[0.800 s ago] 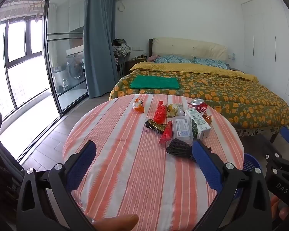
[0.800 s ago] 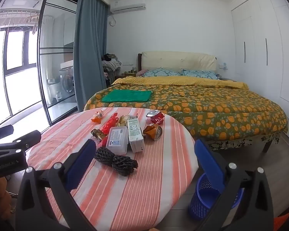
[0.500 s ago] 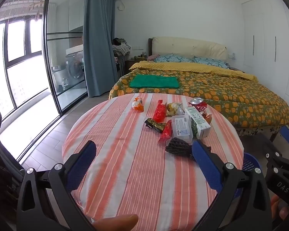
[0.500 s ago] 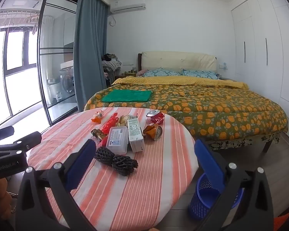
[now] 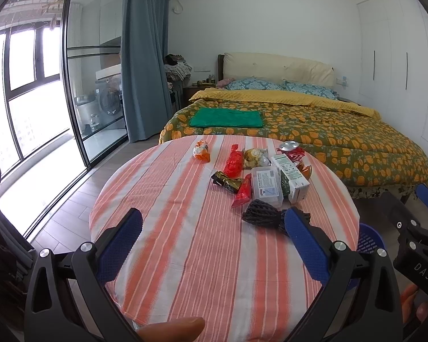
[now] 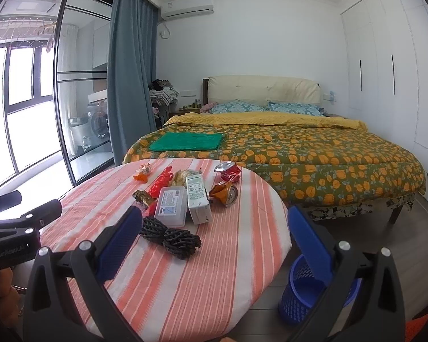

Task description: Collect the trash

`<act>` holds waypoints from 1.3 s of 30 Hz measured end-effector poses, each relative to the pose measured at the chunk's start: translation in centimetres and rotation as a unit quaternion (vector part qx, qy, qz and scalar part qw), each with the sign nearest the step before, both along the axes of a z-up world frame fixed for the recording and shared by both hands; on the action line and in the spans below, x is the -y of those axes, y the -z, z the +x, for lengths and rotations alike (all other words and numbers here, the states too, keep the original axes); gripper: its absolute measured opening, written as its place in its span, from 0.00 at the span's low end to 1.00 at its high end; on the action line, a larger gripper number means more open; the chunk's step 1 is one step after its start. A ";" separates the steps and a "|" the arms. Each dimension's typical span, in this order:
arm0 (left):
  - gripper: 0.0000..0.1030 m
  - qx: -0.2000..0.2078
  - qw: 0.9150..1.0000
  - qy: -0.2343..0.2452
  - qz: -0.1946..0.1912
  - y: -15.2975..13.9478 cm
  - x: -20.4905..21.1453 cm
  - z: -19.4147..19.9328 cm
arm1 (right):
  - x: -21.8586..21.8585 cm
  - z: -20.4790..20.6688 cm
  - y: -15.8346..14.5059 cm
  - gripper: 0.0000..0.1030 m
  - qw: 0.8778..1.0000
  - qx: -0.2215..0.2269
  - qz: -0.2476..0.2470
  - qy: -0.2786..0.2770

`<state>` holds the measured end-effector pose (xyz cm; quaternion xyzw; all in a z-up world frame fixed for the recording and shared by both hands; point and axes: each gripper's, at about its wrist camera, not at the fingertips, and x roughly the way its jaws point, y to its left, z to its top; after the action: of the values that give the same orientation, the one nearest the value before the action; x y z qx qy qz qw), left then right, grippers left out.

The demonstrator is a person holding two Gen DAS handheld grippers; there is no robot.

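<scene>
A round table with a striped cloth (image 5: 185, 228) (image 6: 214, 256) holds a cluster of trash: a black foam net (image 5: 261, 216) (image 6: 169, 236), a clear plastic box (image 5: 265, 185) (image 6: 171, 203), a white-green carton (image 5: 291, 172) (image 6: 197, 199), red wrappers (image 5: 234, 161) (image 6: 159, 183), a crushed red can (image 5: 291, 149) (image 6: 228, 171), an orange crushed can (image 6: 224, 193) and an orange wrapper (image 5: 201, 151). A blue mesh bin (image 6: 305, 290) (image 5: 369, 238) stands on the floor right of the table. My left gripper (image 5: 211, 242) and right gripper (image 6: 214, 236) are both open and empty, short of the trash.
A bed with a flowered quilt (image 6: 314, 156) lies behind the table, a green cloth (image 5: 228, 118) on it. Glass sliding doors (image 5: 80, 85) and a blue curtain (image 6: 131, 85) are on the left, white wardrobes (image 6: 385, 71) on the right.
Both views have hardly shifted; the left gripper has drifted very slightly. Both grippers stay open.
</scene>
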<state>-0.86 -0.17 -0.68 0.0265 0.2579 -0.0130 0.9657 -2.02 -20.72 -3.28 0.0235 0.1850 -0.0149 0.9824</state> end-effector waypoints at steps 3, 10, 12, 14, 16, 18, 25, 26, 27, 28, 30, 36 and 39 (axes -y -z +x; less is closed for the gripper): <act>0.96 -0.001 1.000 0.000 0.000 -0.1 0.1 -0.1 | 0.1 0.0 0.0 0.96 1.000 0.000 0.000 -0.001; 0.96 -0.003 1.000 0.000 0.000 -0.1 0.4 0.1 | 0.2 0.0 0.0 0.96 1.000 0.000 0.001 0.000; 0.96 -0.002 1.000 0.000 0.000 -0.1 0.6 0.1 | 0.2 0.0 0.0 0.96 1.000 0.000 0.002 -0.001; 0.96 -0.003 1.000 0.000 -0.001 -0.1 0.6 0.2 | 0.3 -0.1 0.0 0.96 1.000 0.001 0.001 0.000; 0.96 -0.003 1.000 0.000 -0.001 -0.1 0.5 0.2 | 0.2 0.0 0.0 0.96 1.000 0.000 0.001 -0.001; 0.96 -0.004 1.000 0.000 -0.001 -0.1 0.5 0.3 | 0.2 0.0 0.0 0.96 1.000 0.001 0.001 -0.001; 0.96 -0.003 1.000 -0.001 -0.001 -0.1 0.5 0.3 | 0.2 0.0 0.0 0.96 1.000 0.001 0.001 -0.001; 0.96 -0.005 1.000 0.000 -0.002 -0.1 0.4 0.3 | 0.2 0.0 -0.1 0.96 1.000 0.000 0.001 -0.001; 0.96 -0.004 1.000 0.000 -0.003 -0.1 0.4 0.3 | 0.3 0.0 0.1 0.96 1.000 0.000 0.002 -0.001; 0.96 -0.004 1.000 0.001 -0.003 0.0 0.7 0.1 | 0.3 0.0 0.1 0.96 1.000 0.001 0.002 -0.001; 0.96 -0.004 1.000 0.001 -0.002 0.0 0.8 0.0 | 0.3 0.1 0.1 0.96 1.000 0.001 0.001 -0.001; 0.96 -0.004 1.000 0.001 -0.003 0.0 0.9 -0.2 | 0.4 0.0 0.1 0.96 1.000 0.002 0.002 0.000; 0.96 -0.004 1.000 0.002 -0.003 0.0 0.9 -0.1 | 0.3 0.0 0.1 0.96 1.000 0.002 0.002 -0.001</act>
<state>-0.97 -1.04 -0.64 0.0242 0.2616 -0.0154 0.9647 -2.00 -21.06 -3.36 0.0252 0.1833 -0.0140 0.9826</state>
